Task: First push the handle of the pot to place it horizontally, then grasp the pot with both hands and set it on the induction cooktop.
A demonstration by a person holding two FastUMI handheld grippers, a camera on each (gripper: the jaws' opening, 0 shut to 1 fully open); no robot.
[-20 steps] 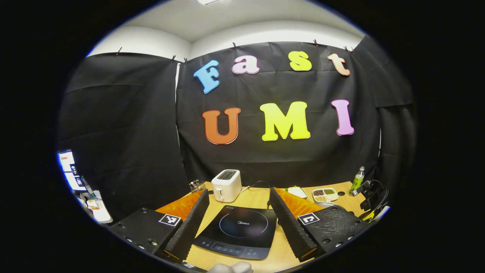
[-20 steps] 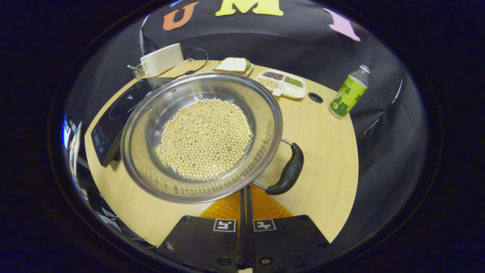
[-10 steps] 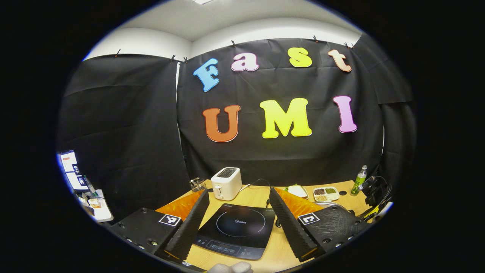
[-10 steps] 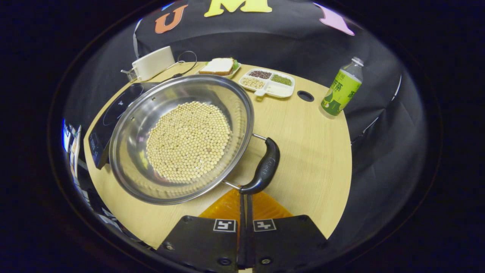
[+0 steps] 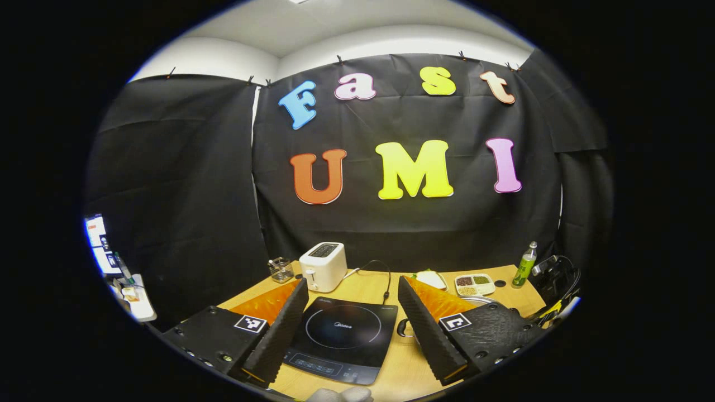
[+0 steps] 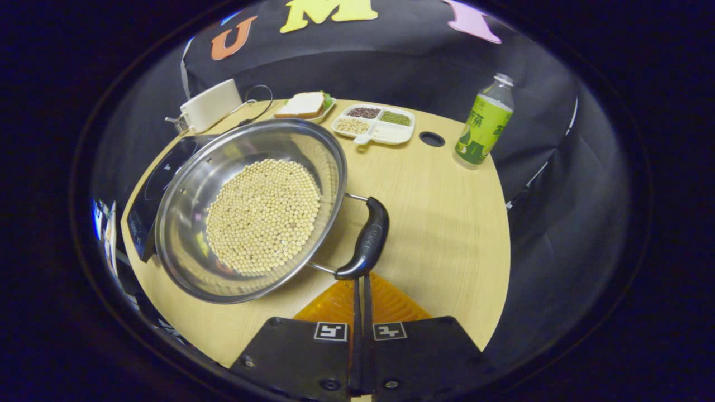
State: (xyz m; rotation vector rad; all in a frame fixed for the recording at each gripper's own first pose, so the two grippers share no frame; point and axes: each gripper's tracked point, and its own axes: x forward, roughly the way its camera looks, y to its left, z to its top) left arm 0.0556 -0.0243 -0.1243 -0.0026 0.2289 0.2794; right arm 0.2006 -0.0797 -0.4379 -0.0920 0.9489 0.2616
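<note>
While the right gripper fingers press together, the left gripper fingers spread — pot holds soybeans.

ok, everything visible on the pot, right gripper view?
The pot is a wide, shallow, shiny-metal pan, its bottom covered with pale round beans. One dark loop handle on two wire arms faces the right hand-held gripper, whose shut fingertips meet its near end. It sits on the wooden table, overlapping the induction cooktop.
</note>
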